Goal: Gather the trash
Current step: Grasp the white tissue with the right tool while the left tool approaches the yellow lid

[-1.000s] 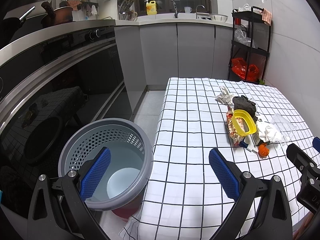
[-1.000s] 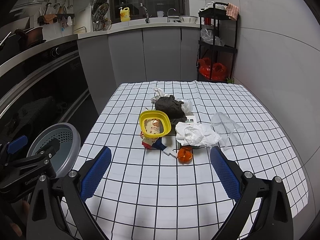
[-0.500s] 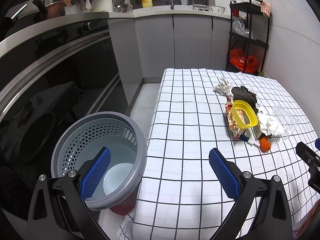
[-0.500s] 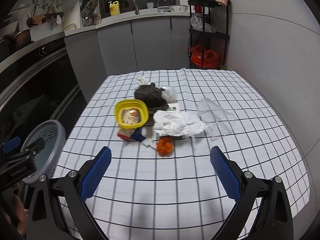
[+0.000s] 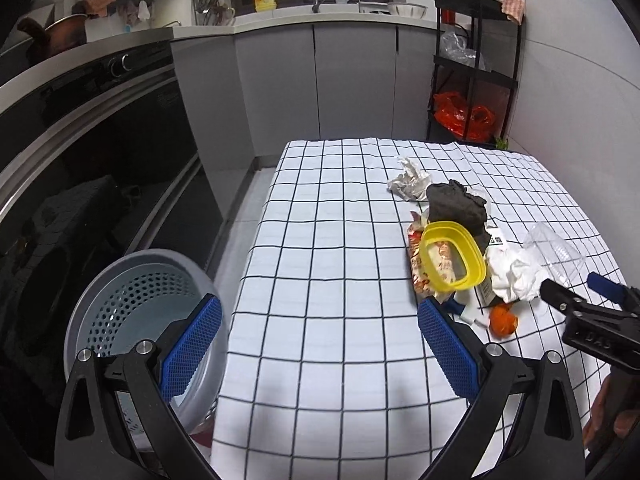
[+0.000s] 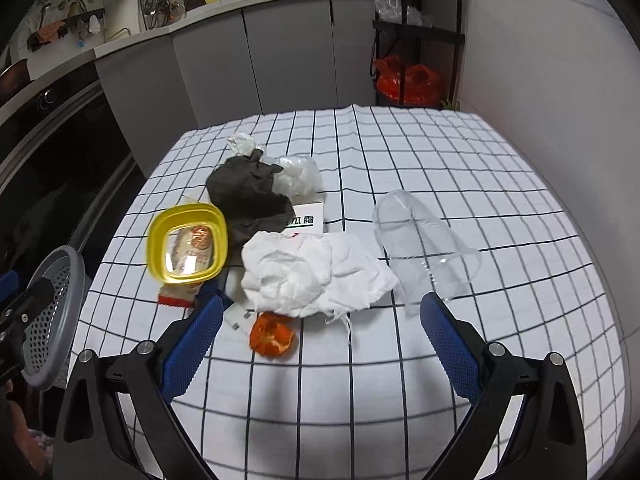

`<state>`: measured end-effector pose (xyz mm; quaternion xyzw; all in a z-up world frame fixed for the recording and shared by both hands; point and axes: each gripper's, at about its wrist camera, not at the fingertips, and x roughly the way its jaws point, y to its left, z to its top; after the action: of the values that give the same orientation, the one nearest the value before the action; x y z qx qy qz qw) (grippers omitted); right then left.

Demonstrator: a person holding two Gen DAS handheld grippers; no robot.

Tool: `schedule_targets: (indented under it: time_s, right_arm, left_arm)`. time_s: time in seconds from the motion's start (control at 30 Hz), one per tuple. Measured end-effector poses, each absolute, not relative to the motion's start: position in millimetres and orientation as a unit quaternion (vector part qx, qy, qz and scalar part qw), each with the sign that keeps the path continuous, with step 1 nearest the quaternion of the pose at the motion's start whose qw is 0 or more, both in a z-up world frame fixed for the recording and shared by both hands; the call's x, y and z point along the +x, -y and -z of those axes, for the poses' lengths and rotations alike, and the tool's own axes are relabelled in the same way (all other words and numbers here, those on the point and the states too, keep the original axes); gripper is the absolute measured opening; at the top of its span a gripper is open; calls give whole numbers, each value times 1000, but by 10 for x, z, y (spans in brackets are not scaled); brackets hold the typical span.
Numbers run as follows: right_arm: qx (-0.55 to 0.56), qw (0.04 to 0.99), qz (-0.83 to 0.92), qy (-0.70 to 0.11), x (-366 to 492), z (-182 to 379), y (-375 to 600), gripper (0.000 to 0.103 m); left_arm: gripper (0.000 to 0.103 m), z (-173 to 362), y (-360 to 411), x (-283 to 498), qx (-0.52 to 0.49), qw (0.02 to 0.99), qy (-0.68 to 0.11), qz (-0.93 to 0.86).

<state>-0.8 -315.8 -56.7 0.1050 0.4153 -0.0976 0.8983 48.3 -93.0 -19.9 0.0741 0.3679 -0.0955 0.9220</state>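
- Landmark: white crumpled tissue (image 6: pixel 316 276), middle of the trash pile on the checked tablecloth (image 6: pixel 460 168). All places given relative to it.
- Right gripper (image 6: pixel 318 346): jaws spread wide, holding nothing, hovering over the cloth on the near side of the tissue. Its blue pads (image 6: pixel 192 344) straddle the near edge of the tissue.
- Orange peel (image 6: pixel 273 334): just near-left of the tissue, touching or almost touching its edge; closest piece to the right gripper, sits between the pads, a bit left of centre.
- Clear plastic cup (image 6: pixel 424 248): lying on its side just right of the tissue, long axis running far-left to near-right, towards the right pad.
- Yellow lid (image 6: pixel 187 242): left of the tissue, propped tilted on a snack packet (image 6: pixel 180 296).
- Dark rag (image 6: pixel 250 196): behind the tissue, far-left; small white box (image 6: pixel 306 218) between them, partly covered.
- Left gripper (image 5: pixel 318 350): also spread, empty, well left of the tissue, over bare cloth and the table's left edge.
- Grey bin (image 5: pixel 132 300): on the floor beyond that left edge, far left of the tissue, partly behind the left gripper's pad.
- Judgement: right hand is clearly nearer the pile; next pick is likely peel or tissue, straight ahead and down. Left is nearer the bin.
- Nothing visibly collected; bin contents hard to tell.
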Motion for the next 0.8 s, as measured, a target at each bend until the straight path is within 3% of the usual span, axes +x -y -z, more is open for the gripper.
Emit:
schedule_targets:
  time_s: [0.47,0.53,0.6,0.73,0.8]
  right_arm:
    - [99,890,87,-438,374,901,3205,94]
    - [94,890,85,-439,390,918,3194,88]
    - [87,888,84,-443,398,938,3174,69]
    - [86,886,70,-450,405,968,3147,50]
    - [80,888,64,-448,394,943,3120,34]
  left_arm:
    - [96,476,1153,571,88,912,-388,103]
    - [96,477,1170,577,87,912,-388,105]
    - [96,486,1190,588,86,911,-389,107]
    - [96,517,1240,589,86,910,-391,111]
    - [96,532,1278,580,87,909,-391,114]
